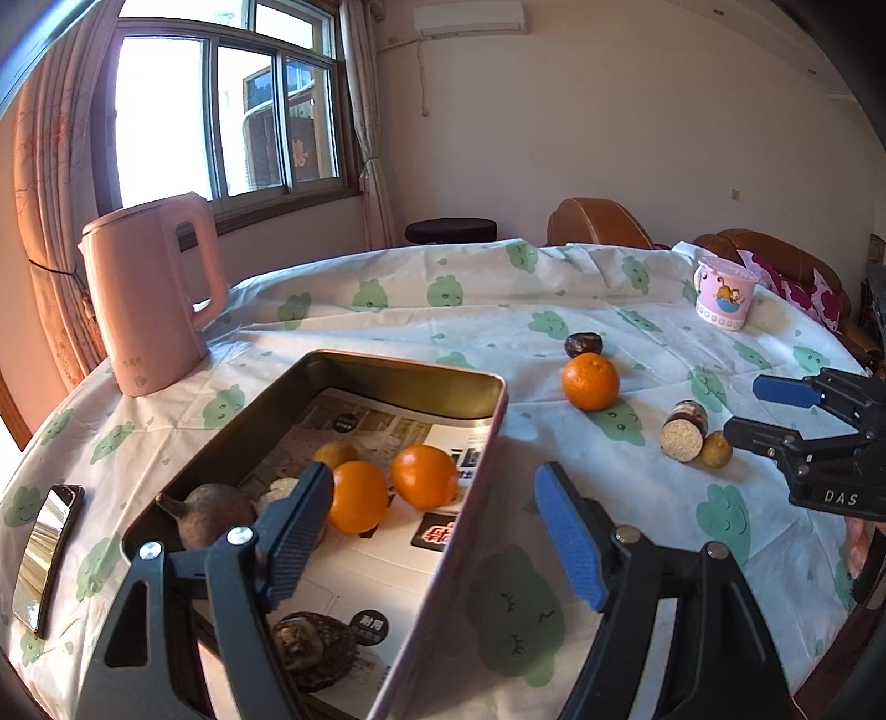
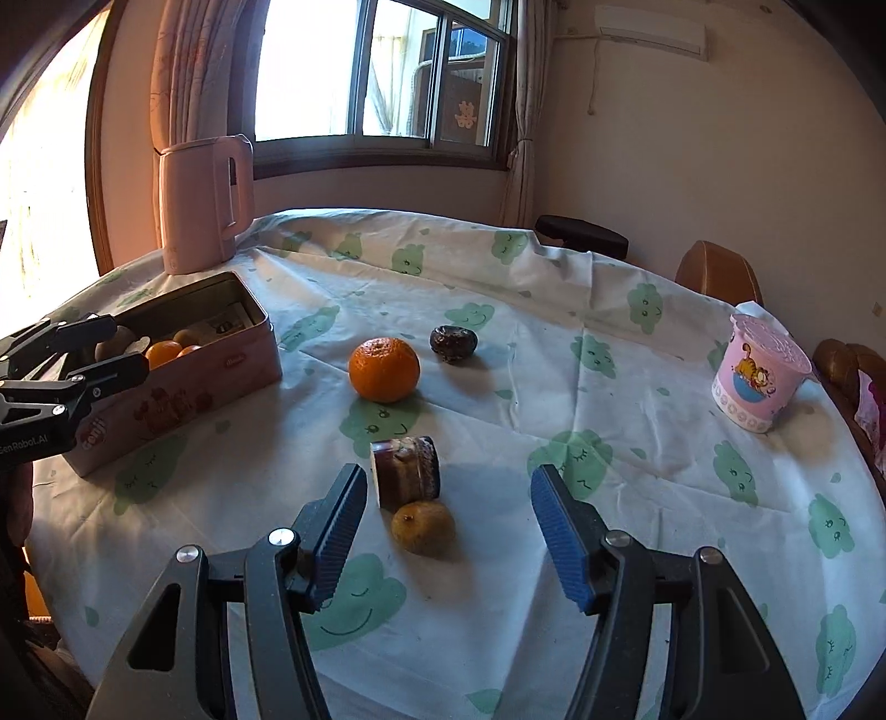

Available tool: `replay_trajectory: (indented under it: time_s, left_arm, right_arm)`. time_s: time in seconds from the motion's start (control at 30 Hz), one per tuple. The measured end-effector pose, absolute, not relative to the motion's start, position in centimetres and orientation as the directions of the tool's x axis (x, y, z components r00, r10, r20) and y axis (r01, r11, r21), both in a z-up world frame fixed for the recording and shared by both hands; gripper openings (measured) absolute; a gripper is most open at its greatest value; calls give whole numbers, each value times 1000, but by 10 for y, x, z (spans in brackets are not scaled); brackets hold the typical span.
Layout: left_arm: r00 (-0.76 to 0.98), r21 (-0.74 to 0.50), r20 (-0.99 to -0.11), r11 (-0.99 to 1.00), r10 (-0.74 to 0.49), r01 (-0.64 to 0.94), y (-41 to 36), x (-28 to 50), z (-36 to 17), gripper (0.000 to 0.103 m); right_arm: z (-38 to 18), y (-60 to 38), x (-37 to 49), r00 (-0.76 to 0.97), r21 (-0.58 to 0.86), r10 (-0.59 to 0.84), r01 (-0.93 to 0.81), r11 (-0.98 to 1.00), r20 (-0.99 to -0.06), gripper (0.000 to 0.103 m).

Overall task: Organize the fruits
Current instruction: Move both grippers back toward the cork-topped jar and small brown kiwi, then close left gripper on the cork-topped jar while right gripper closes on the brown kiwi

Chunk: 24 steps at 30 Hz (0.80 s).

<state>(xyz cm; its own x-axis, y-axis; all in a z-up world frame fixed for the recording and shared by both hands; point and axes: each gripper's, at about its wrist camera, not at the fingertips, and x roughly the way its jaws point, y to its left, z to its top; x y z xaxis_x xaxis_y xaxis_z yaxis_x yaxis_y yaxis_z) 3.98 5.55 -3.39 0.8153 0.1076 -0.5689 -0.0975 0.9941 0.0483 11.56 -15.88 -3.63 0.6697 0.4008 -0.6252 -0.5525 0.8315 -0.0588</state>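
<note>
Left wrist: tin (image 1: 387,382) holds two oranges (image 1: 423,476).

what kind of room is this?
Likely a home living or dining room: round table with a printed cloth, curtained window, brown sofa, wall air conditioner.
</note>
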Motion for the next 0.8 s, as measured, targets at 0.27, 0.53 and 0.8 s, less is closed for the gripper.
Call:
replay_trajectory:
  time_s: [0.27, 0.53, 0.8]
  left_arm:
    - [808, 65, -585, 997, 73, -44, 30, 57, -33, 78]
    - [798, 58, -602, 998, 33, 3, 15, 74, -34, 78]
    - [778, 16, -625, 995, -66, 97, -17, 93, -36, 78]
  right_arm:
    - [-49, -143, 123, 593, -49, 401, -598, 800, -698, 63]
    - [-58, -139, 133, 525, -14, 408, -625, 780, -747, 31]
    - [-48, -164, 135, 599, -34, 373, -558, 829, -709, 30]
